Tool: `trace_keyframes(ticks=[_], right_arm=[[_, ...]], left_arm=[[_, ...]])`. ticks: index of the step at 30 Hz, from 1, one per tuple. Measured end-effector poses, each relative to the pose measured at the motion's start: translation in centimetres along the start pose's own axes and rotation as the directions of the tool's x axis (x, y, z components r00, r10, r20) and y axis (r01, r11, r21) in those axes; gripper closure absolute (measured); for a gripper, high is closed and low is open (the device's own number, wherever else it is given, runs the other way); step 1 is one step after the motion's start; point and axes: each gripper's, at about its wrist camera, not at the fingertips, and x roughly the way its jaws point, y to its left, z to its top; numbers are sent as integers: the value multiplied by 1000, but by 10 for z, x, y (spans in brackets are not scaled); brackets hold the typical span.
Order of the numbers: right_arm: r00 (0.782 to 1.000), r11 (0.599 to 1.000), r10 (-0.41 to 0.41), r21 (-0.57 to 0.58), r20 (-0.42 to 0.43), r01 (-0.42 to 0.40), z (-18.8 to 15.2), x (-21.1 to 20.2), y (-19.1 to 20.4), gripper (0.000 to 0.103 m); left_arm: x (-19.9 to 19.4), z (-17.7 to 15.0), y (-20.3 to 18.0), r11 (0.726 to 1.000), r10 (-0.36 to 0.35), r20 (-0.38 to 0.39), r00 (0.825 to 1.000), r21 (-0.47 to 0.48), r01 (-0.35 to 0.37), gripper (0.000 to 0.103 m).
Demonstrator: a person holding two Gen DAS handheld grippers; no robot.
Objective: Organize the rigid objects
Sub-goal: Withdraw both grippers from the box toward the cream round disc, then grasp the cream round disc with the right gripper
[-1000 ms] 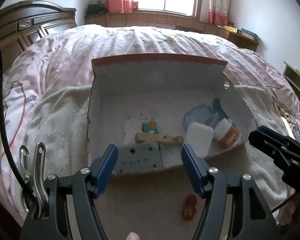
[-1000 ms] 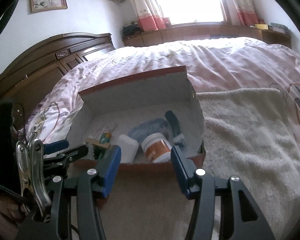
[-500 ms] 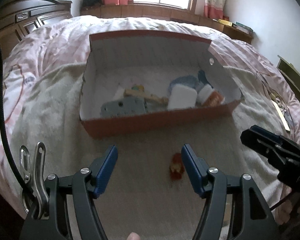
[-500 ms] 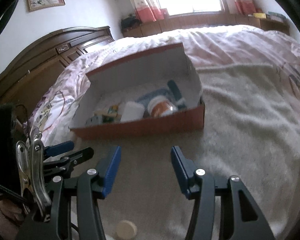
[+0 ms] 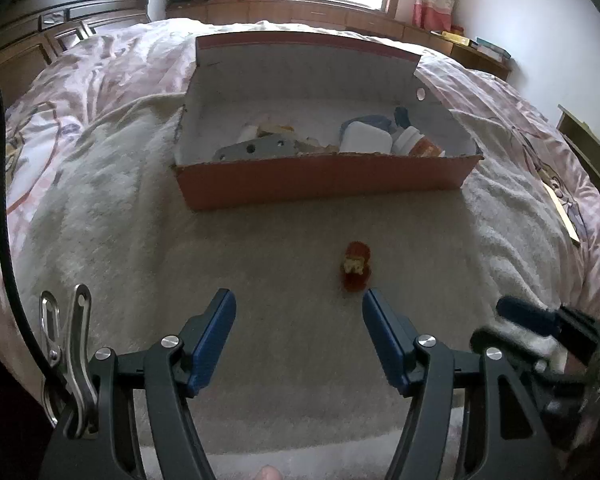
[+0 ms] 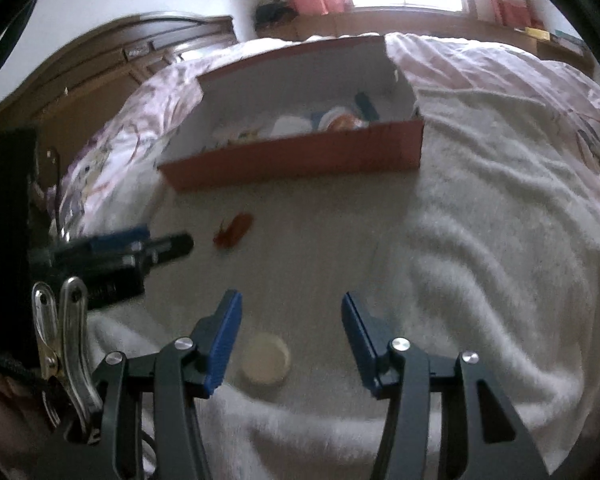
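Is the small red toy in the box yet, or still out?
Out. The red toy lies on the blanket, in front of the box.

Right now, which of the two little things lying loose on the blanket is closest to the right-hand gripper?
The pale round lid. It lies between the open fingers of the right gripper, while the small red toy lies farther off, toward the orange box.

The box (image 5: pixel 324 178) sits on the blanket (image 5: pixel 100 208), the figurine (image 5: pixel 356 266) before it, the disc (image 6: pixel 265 359) nearer.
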Motion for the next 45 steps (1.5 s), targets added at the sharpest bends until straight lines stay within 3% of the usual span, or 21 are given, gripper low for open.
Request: trace_keyframes(ticks=[7, 24, 34, 40, 45], right_arm=[[999, 999, 9, -30, -35, -11, -19, 3, 11, 48], [996, 998, -13, -55, -84, 9, -25, 18, 19, 49], [994, 995, -73, -73, -77, 68, -26, 18, 18, 70], [996, 996, -59, -65, -62, 55, -21, 16, 14, 70], [995, 991, -98, -89, -22, 96, -8, 15, 9, 70]], left_arm=[[-8, -13, 11, 1000, 18, 4, 1000, -24, -18, 36], [2, -27, 18, 999, 8, -45, 999, -52, -11, 36], [3, -28, 17, 998, 7, -54, 999, -55, -10, 36], [6, -28, 19, 997, -2, -70, 998, -80, -4, 36], [9, -25, 14, 997, -25, -74, 997, -70, 19, 36]])
